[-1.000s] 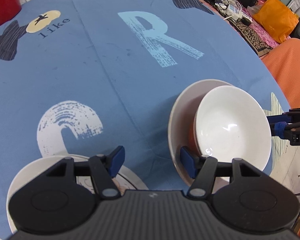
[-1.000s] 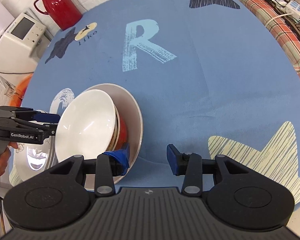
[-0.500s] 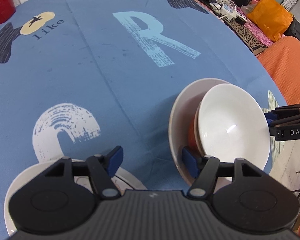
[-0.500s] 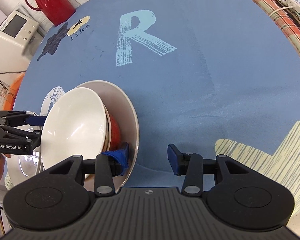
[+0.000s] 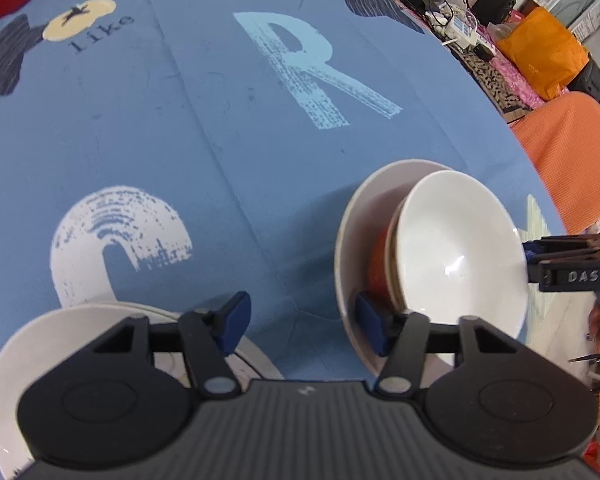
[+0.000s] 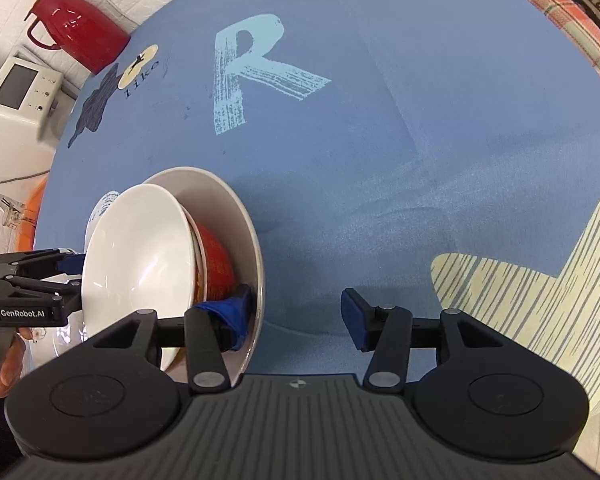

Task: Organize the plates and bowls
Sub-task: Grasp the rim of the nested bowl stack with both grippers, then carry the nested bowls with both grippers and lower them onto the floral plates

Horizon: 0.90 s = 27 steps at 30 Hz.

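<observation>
A stack of dishes hangs between my two grippers above the blue tablecloth: a wide beige plate [image 5: 354, 216] [image 6: 235, 208], a red bowl [image 5: 378, 264] [image 6: 215, 260] in it, and a white bowl [image 5: 460, 240] [image 6: 139, 256] on top. My left gripper [image 5: 302, 322] is open, its right finger under the plate's rim. My right gripper [image 6: 295, 316] is open, its left finger inside the plate's rim beside the red bowl. A second white plate [image 5: 47, 336] lies under my left gripper.
The round table [image 6: 420, 120] carries a blue cloth with a printed R, stars and a circle. A red thermos [image 6: 75, 36] and a white appliance [image 6: 15, 96] stand at the far left. Orange cushions [image 5: 572, 152] and clutter lie beyond the right edge.
Both grippers and the stack have shifted slightly together. The stack sits a little more to the left in the right wrist view. Neither gripper's opening has changed.
</observation>
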Each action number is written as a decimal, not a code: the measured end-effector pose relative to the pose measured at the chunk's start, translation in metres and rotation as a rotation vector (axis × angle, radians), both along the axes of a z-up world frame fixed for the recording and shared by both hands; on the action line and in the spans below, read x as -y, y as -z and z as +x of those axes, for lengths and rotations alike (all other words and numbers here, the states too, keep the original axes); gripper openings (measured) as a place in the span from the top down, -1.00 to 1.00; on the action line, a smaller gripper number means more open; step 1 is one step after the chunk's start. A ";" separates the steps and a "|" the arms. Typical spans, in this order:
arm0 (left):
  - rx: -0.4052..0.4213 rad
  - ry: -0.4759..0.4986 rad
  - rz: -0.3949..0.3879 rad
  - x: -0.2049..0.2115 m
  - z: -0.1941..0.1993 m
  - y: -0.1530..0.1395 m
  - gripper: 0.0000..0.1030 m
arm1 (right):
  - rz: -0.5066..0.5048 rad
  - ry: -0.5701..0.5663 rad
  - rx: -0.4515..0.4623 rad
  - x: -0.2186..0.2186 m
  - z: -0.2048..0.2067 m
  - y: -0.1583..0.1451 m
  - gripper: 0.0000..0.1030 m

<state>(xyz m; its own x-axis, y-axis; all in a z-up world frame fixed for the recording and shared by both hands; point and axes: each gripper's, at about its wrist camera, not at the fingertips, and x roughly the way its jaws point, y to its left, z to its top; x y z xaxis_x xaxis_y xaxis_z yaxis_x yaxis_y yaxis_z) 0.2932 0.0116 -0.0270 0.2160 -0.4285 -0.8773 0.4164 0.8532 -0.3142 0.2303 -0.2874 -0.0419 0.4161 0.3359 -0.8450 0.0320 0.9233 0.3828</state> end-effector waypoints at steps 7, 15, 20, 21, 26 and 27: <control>-0.018 0.014 -0.039 0.009 -0.007 -0.005 0.83 | -0.023 -0.011 0.029 -0.003 0.001 -0.001 0.38; -0.042 -0.036 -0.075 0.012 -0.004 -0.005 1.00 | 0.075 -0.068 0.048 -0.013 -0.003 0.003 1.00; -0.052 -0.043 -0.076 0.012 -0.001 -0.004 1.00 | 0.121 0.009 -0.010 -0.011 0.000 0.004 1.00; -0.051 -0.041 -0.074 0.013 -0.001 -0.005 1.00 | 0.121 0.017 -0.015 -0.012 0.000 0.004 1.00; -0.070 -0.045 -0.073 0.012 0.003 -0.005 1.00 | 0.120 0.024 -0.024 -0.013 0.000 0.003 1.00; -0.072 -0.050 -0.072 0.012 0.004 -0.005 1.00 | 0.115 0.020 -0.024 -0.014 0.001 0.002 1.00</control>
